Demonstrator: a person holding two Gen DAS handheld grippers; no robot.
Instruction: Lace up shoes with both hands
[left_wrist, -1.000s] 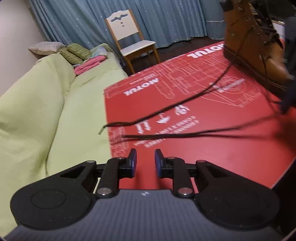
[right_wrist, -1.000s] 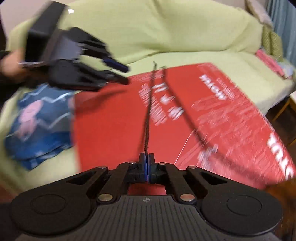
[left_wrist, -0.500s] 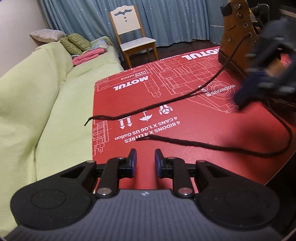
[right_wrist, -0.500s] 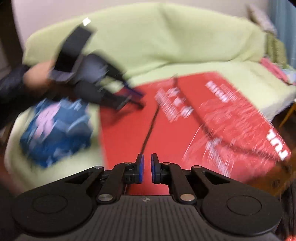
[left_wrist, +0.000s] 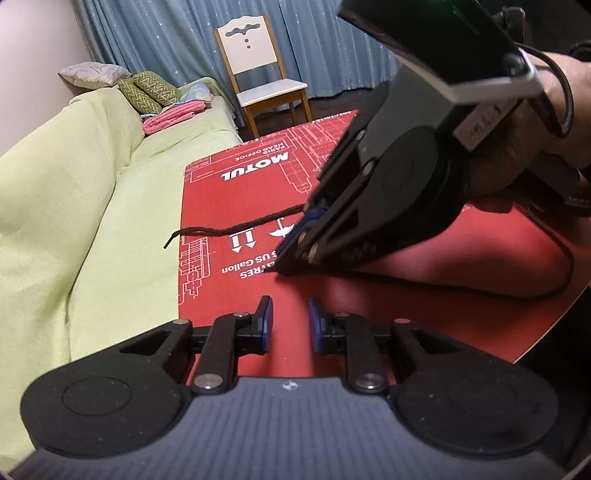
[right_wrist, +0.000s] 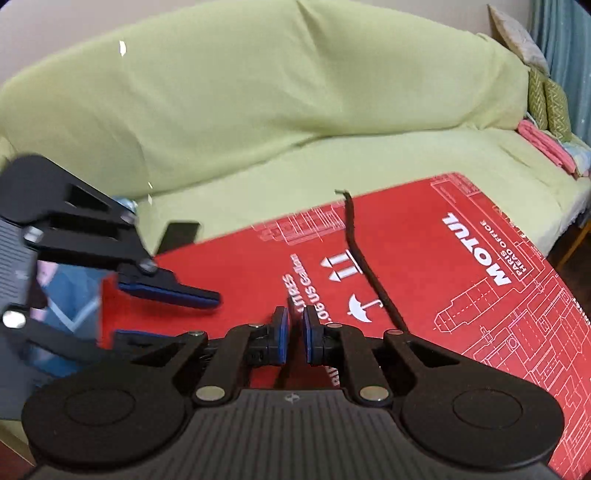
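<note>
Inspecting both views, I find my left gripper (left_wrist: 290, 323) spread and empty, my right gripper (right_wrist: 294, 334) opening around nothing, and the black lace (right_wrist: 364, 264) lying on the red desk (right_wrist: 461, 314) toward its sofa-side edge.

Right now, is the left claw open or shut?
Open. The left claw shows a clear gap between its blue pads, with only the red board seen through it; no lace lies between them.
</note>
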